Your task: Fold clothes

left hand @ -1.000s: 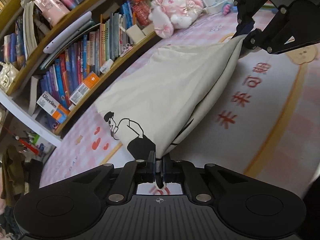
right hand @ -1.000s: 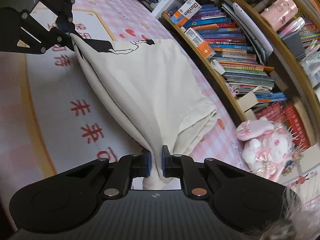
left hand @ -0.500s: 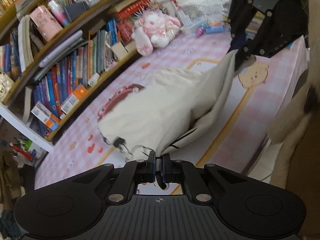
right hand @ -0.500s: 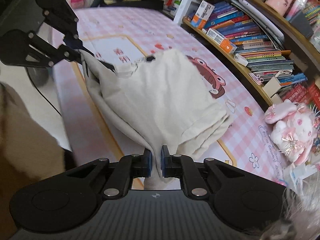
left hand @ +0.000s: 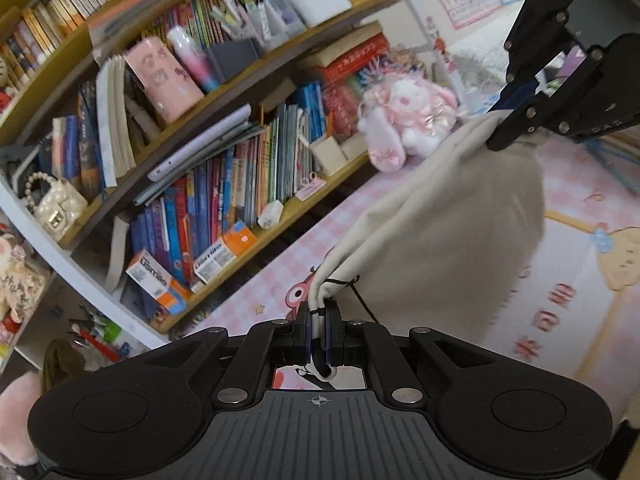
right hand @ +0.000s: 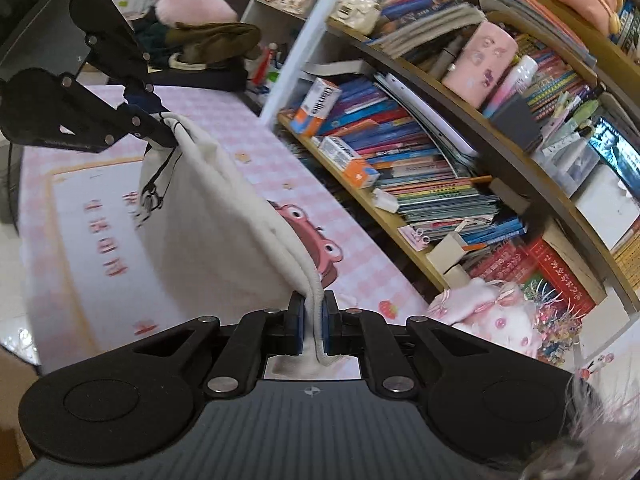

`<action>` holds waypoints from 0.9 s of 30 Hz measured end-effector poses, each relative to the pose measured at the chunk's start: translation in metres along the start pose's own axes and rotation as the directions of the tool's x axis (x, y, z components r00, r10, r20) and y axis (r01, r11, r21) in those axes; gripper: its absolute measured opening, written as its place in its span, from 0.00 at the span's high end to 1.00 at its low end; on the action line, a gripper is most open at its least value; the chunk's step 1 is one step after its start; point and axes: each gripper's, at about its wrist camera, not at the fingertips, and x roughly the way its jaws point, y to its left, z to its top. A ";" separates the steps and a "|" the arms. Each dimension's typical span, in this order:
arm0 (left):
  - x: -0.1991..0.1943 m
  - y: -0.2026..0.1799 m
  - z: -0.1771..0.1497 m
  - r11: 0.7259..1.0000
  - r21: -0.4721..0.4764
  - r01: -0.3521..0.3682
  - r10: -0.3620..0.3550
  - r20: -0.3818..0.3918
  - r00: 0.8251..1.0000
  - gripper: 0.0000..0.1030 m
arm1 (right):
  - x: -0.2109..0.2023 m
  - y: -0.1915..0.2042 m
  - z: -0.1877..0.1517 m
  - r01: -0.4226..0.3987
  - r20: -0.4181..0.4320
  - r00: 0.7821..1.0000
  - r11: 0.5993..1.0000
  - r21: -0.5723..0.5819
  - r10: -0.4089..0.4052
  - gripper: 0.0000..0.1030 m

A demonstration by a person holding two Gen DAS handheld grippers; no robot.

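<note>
Hanging doubled between the two, the cream garment [left hand: 448, 216] is lifted above the pink tabletop [right hand: 80, 216], its lower part draping toward it (mid-fold, I judge). Left hand-held gripper [left hand: 318, 318] pinches one end of the top edge, right hand-held gripper [right hand: 313, 312] the other. Next calls for lowering it flat, edges kept aligned, grip even.

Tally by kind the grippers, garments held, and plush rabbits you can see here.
Black two-finger grippers: 2, left gripper and right gripper
Cream cotton garment held between them: 1
Pink-and-white plush rabbit: 1
Total: 4
</note>
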 end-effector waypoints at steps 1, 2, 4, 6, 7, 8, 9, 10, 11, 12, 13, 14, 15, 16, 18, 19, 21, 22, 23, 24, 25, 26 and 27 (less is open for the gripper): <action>0.009 0.002 0.000 1.000 0.001 0.010 -0.010 -0.014 1.000 0.93 | 0.008 -0.005 0.002 0.000 -0.004 1.000 1.000 0.004 0.000 0.93; 0.019 0.003 0.000 1.000 0.005 0.022 -0.022 -0.032 0.999 0.93 | 0.016 -0.010 0.003 -0.003 -0.011 1.000 1.000 0.008 0.003 0.92; 0.038 0.006 -0.001 0.999 0.013 0.046 -0.045 -0.064 0.997 0.91 | 0.035 -0.020 0.003 -0.020 -0.033 0.999 1.000 0.018 0.021 0.93; 0.056 0.008 -0.003 0.997 0.020 0.076 -0.074 -0.093 0.993 0.90 | 0.058 -0.029 0.003 -0.043 -0.060 0.997 0.999 0.029 0.045 0.93; 0.065 0.009 -0.004 0.996 0.023 0.085 -0.082 -0.107 0.991 0.89 | 0.068 -0.032 0.001 -0.054 -0.074 0.996 0.998 0.035 0.056 0.92; 0.073 0.010 -0.006 0.995 0.026 0.093 -0.089 -0.120 0.989 0.89 | 0.079 -0.035 0.000 -0.064 -0.088 0.994 0.997 0.042 0.068 0.93; 0.081 0.010 -0.007 0.995 0.029 0.100 -0.095 -0.132 0.987 0.88 | 0.088 -0.037 -0.002 -0.074 -0.102 0.992 0.996 0.048 0.078 0.92; 0.089 0.011 -0.009 0.994 0.032 0.107 -0.102 -0.144 0.984 0.87 | 0.098 -0.039 -0.003 -0.082 -0.114 0.990 0.995 0.053 0.087 0.92; 0.095 0.011 -0.010 0.992 0.035 0.117 -0.110 -0.155 0.982 0.87 | 0.107 -0.041 -0.004 -0.088 -0.126 0.988 0.994 0.057 0.095 0.92; 0.101 0.012 -0.012 0.991 0.038 0.128 -0.120 -0.165 0.979 0.86 | 0.114 -0.041 -0.006 -0.093 -0.136 0.986 0.994 0.061 0.100 0.92; 0.108 0.012 -0.014 0.990 0.042 0.137 -0.128 -0.177 0.976 0.84 | 0.122 -0.042 -0.008 -0.097 -0.147 0.983 0.993 0.064 0.106 0.92; 0.114 0.013 -0.016 0.988 0.046 0.146 -0.135 -0.188 0.973 0.82 | 0.129 -0.043 -0.009 -0.101 -0.158 0.981 0.993 0.068 0.111 0.92; 0.120 0.015 -0.018 0.988 0.049 0.147 -0.135 -0.198 0.971 0.76 | 0.137 -0.044 -0.011 -0.106 -0.168 0.979 0.992 0.071 0.116 0.92; 0.127 0.017 -0.021 0.989 0.053 0.139 -0.125 -0.206 0.970 0.66 | 0.144 -0.045 -0.013 -0.110 -0.179 0.976 0.991 0.075 0.122 0.92; 0.137 0.022 -0.027 0.992 0.059 0.110 -0.094 -0.227 0.969 0.41 | 0.160 -0.047 -0.016 -0.118 -0.200 0.971 0.990 0.083 0.133 0.91; 0.141 0.025 -0.030 0.994 0.059 0.098 -0.081 -0.236 0.968 0.32 | 0.167 -0.047 -0.018 -0.122 -0.210 0.968 0.989 0.086 0.138 0.91; 0.146 0.033 -0.037 0.996 0.052 0.076 -0.061 -0.252 0.966 0.32 | 0.181 -0.049 -0.021 -0.119 -0.228 0.964 0.988 0.095 0.138 0.84; 0.146 0.037 -0.041 0.997 0.033 0.070 -0.060 -0.253 0.966 0.32 | 0.183 -0.051 -0.024 -0.093 -0.228 0.967 0.991 0.099 0.113 0.74; 0.145 0.042 -0.044 0.998 0.006 0.063 -0.060 -0.249 0.967 0.32 | 0.185 -0.052 -0.026 -0.060 -0.226 0.971 0.993 0.103 0.082 0.68; 0.143 0.047 -0.047 0.997 -0.038 0.063 -0.070 -0.240 0.968 0.32 | 0.185 -0.055 -0.028 -0.024 -0.222 0.974 0.994 0.108 0.048 0.66; 0.140 0.055 -0.050 0.991 -0.107 0.078 -0.100 -0.220 0.970 0.32 | 0.185 -0.060 -0.030 0.001 -0.222 0.975 0.992 0.128 0.027 0.68; 0.137 0.064 -0.053 0.973 -0.203 0.107 -0.147 -0.191 0.970 0.32 | 0.183 -0.066 -0.033 0.023 -0.222 0.975 0.985 0.168 0.015 0.69; 0.134 0.074 -0.058 0.938 -0.314 0.143 -0.200 -0.156 0.967 0.33 | 0.180 -0.073 -0.036 0.036 -0.217 0.976 0.974 0.223 0.014 0.69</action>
